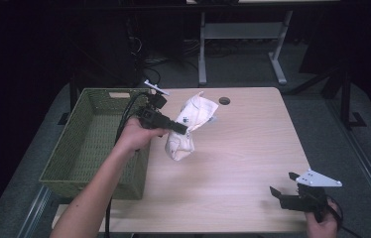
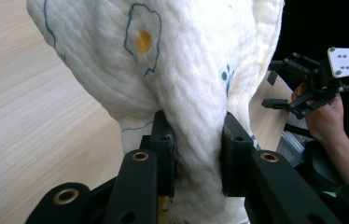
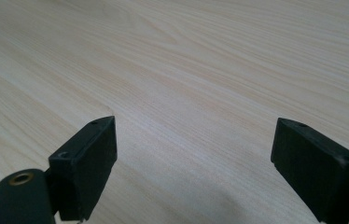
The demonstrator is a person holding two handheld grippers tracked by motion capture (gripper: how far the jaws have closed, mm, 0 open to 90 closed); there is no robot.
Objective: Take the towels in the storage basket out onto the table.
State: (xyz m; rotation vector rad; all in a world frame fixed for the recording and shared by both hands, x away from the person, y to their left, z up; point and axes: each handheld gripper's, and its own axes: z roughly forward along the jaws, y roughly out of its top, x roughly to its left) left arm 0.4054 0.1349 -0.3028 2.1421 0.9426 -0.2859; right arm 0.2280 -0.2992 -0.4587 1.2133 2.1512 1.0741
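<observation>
Above the wooden surface [image 1: 253, 148], just right of the green woven basket [image 1: 92, 144], the left gripper [image 1: 182, 129] pinches a white printed cloth [image 1: 188, 126] between its jaws, lifting it. Near the right edge, the right gripper [image 1: 280, 191] hovers, jaws spread wide.

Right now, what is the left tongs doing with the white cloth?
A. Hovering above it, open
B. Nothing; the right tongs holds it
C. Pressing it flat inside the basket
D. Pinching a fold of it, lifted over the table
D: the left tongs is clamped on a bunched fold of the white cloth, which hangs above the table beside the basket.
</observation>
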